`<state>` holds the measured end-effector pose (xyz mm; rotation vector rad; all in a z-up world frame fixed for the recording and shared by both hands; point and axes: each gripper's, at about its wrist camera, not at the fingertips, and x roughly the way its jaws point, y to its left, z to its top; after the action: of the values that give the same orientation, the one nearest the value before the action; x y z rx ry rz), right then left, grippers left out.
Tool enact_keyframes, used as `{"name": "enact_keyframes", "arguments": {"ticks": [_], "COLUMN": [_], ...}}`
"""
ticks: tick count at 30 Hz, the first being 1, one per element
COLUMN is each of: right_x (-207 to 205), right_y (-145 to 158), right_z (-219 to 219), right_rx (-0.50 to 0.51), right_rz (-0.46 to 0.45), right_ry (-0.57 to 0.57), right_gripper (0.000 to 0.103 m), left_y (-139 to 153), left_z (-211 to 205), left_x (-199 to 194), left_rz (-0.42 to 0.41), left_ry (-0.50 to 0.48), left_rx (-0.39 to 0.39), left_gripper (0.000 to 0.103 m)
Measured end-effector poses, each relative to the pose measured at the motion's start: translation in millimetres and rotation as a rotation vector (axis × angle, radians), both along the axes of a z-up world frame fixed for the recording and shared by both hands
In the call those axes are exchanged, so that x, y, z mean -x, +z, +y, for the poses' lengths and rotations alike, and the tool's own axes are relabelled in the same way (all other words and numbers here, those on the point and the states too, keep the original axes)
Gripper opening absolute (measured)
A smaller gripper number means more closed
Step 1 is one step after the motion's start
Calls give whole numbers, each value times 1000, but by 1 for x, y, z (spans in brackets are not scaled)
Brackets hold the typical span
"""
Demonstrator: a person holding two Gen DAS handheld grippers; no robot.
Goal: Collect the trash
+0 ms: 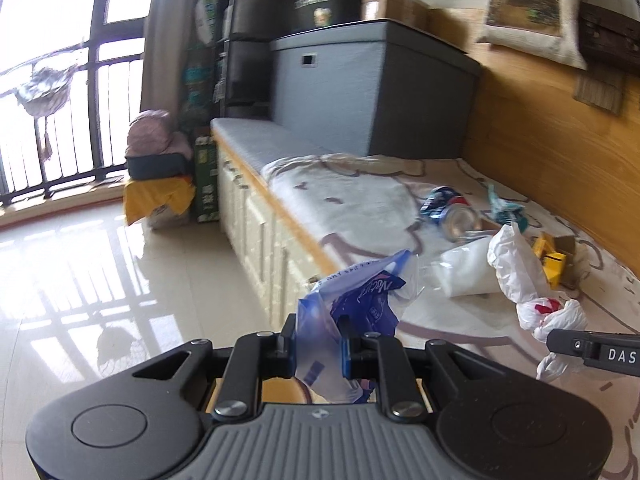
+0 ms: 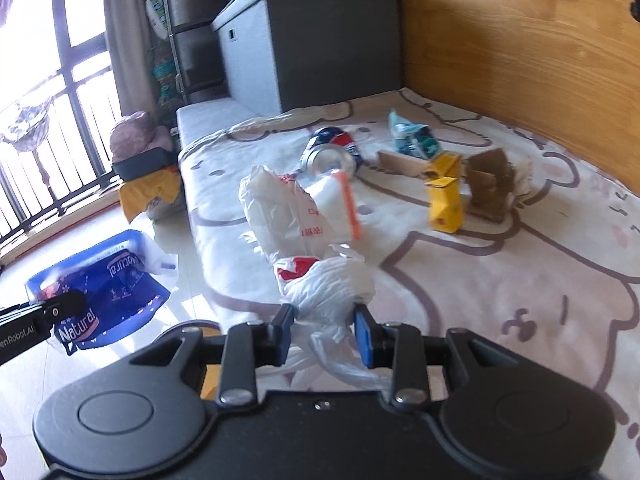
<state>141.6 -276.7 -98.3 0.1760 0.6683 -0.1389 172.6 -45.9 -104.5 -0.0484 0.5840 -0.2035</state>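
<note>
Your left gripper point(image 1: 319, 346) was clamped tight on a blue printed plastic bag point(image 1: 356, 300), its pads pinching the crumpled film, and the bag hung out over the pale tiled floor point(image 1: 80, 280), just off the edge of the cartoon-print blanket point(image 2: 500, 280). Your right gripper point(image 2: 325, 330) was closed on a bunched white plastic bag point(image 2: 320, 284) with red print, which trailed across the blanket's near edge. Farther onto the blanket from that white bag lay the rest of the trash: a crushed blue soda can point(image 2: 334, 152), a clear zip pouch point(image 2: 336, 204) with an orange strip just beside the can, a teal wrapper point(image 2: 412, 140), a yellow carton point(image 2: 444, 196) and torn brown cardboard point(image 2: 490, 184). Beyond the blanket's far end stood a grey storage box point(image 2: 320, 40).
</note>
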Motion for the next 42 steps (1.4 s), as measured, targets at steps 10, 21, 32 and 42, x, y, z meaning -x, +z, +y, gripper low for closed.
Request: {"name": "enact_keyframes", "arguments": {"ticks": [10, 21, 32, 42], "right_x": [-23, -47, -81, -132], "right_y": [-9, -28, -69, -118], "right_z": [56, 117, 165, 184], "right_rx": [24, 85, 136, 126], "right_rz": [24, 79, 167, 268], "right_ry": [111, 228, 309, 314], "right_gripper": [33, 33, 33, 33], "left_y": [-17, -55, -92, -143], "left_z": [57, 114, 140, 138], "left_x": [-1, -8, -37, -83], "left_rz": [46, 137, 229, 336], "left_ry": [122, 256, 365, 435], "left_rx": [33, 92, 164, 163], "left_gripper": [21, 21, 21, 21]}}
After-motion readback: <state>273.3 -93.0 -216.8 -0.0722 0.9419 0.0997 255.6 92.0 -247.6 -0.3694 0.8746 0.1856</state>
